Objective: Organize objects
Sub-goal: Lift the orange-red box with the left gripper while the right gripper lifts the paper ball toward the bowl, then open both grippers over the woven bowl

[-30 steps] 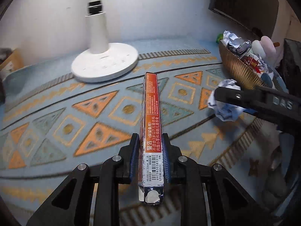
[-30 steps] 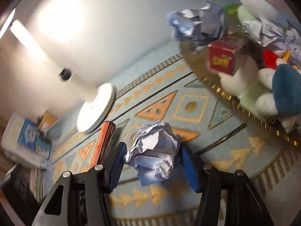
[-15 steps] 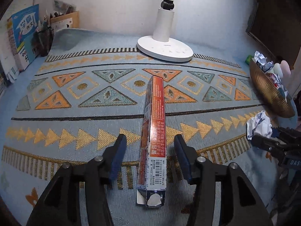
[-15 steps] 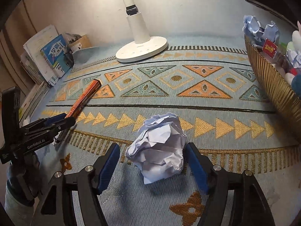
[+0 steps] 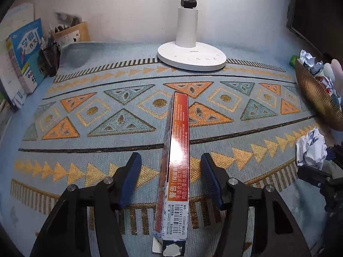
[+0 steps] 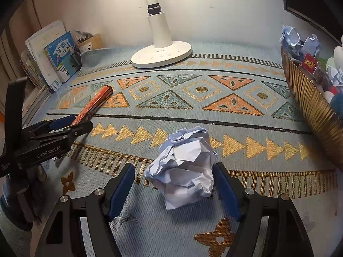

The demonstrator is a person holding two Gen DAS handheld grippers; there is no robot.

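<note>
Left wrist view: the left claw (image 5: 171, 177), jaws apart after closing slightly, straddles the orange box (image 5: 176, 167) untouched; its long axis runs straight away toward the lamp base (image 5: 191, 59).

Right wrist view: the right claw (image 6: 174, 189), jaws apart, flanks the crumpled paper ball (image 6: 183, 167) lying on the patterned surface (image 6: 235, 128).

Your light comes from above, toward twelve o'clock (warm, fairly bright), throwing white glare along the orange box (image 5: 179, 150). Both views bend hard at the rims, corners go black, and the crumpled paper (image 6: 184, 167) shadows the patterned cloth (image 6: 214, 111).
</note>
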